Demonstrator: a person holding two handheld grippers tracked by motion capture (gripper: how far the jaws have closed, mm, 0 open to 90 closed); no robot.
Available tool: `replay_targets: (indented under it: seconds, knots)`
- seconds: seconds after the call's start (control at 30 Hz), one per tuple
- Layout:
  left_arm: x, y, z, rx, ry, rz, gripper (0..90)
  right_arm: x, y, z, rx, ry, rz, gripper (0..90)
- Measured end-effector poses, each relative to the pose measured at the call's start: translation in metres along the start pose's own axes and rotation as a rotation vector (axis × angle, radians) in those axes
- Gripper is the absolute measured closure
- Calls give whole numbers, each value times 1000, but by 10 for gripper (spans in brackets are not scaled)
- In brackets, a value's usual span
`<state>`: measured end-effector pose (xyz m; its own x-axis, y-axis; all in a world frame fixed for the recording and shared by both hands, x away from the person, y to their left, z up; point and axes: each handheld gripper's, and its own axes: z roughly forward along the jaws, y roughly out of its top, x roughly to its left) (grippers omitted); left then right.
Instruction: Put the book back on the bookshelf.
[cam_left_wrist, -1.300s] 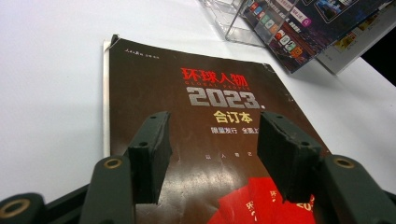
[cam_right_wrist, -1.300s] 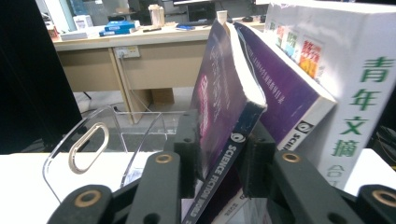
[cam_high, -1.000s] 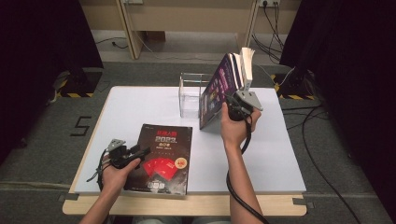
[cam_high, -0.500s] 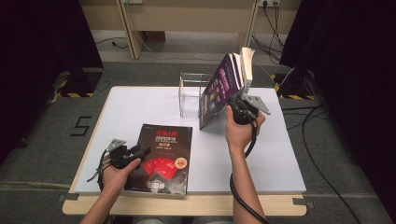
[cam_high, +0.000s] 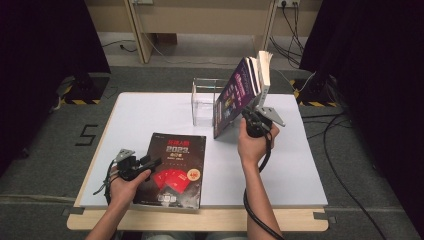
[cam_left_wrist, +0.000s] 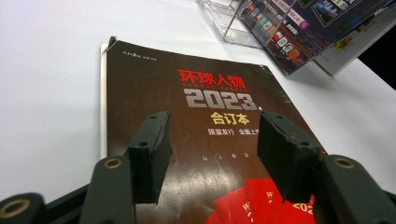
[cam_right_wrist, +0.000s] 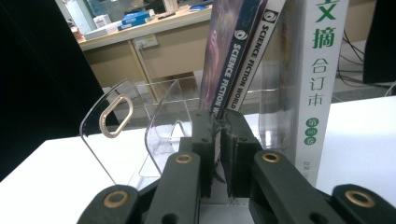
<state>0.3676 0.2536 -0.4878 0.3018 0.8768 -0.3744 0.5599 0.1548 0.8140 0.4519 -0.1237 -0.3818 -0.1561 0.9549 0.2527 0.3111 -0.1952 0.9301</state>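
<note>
The right gripper (cam_high: 248, 120) has just been closing; its jaws now clamp the spine of a thin dark science-fiction magazine (cam_right_wrist: 232, 70) leaning in the clear acrylic divider rack (cam_high: 204, 102), beside a thick white-spined volume (cam_right_wrist: 320, 84). The left gripper (cam_high: 150, 163) rests with jaws apart over the flat dark-brown 2023 magazine (cam_high: 175, 167) on the white table (cam_high: 145, 112).

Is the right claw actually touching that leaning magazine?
Touching. In the right gripper view the right claw, its jaws just closed, pinches the magazine at its spine's lower end.

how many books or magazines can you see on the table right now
4 that I can tell: a dark 2023 volume lying flat at the front, and three standing in the clear rack: two Science Fiction World issues and a white volume. More may be hidden.
</note>
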Motion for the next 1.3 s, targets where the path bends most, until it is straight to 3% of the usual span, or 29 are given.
replay_targets:
  seconds: [0.63, 0.93, 1.3]
  knots:
    - [-1, 0, 0, -7, -6, 1, 436, 2, 5, 5, -1, -38, 28, 841]
    - [0, 1, 0, -10, -9, 4, 437, -2, 0, 8, -22, -32, 37, 628]
    - [0, 1, 0, -9, -8, 1, 437, -4, 17, 21, -34, -32, 42, 615]
